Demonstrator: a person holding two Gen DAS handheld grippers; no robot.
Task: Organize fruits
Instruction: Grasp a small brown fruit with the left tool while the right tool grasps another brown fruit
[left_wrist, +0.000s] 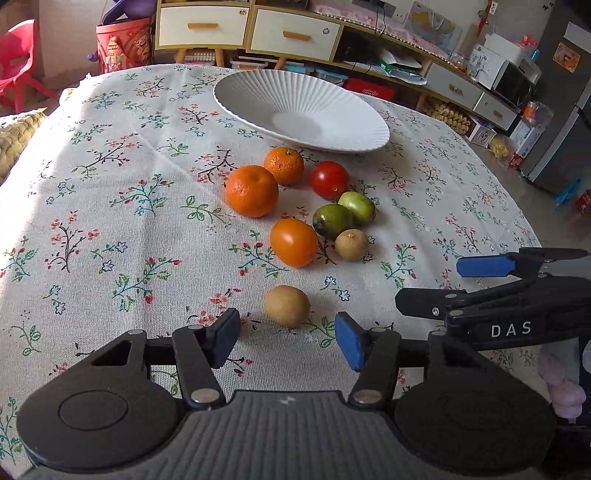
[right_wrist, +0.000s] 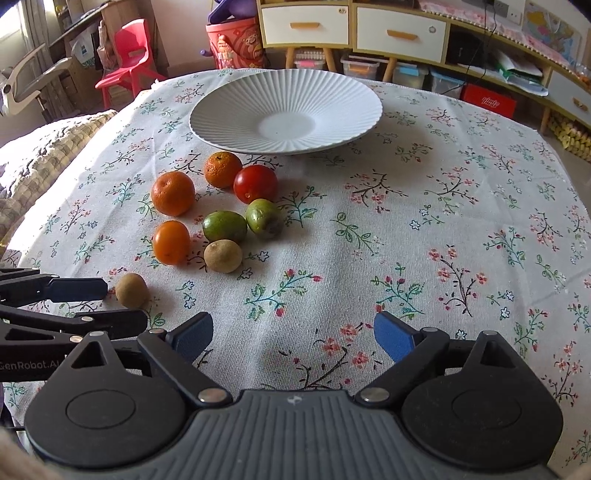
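The left gripper stands part open around a brown fruit on the cloth, pads apparently not touching. The right gripper gapes wide, empty. Only its view shows the whole plate, past the other fruits.

Beyond the far edge of the floral-clothed table stands a long cream sideboard with wooden drawer handles. A red plastic chair sits at left; sunlight falls across the cloth.
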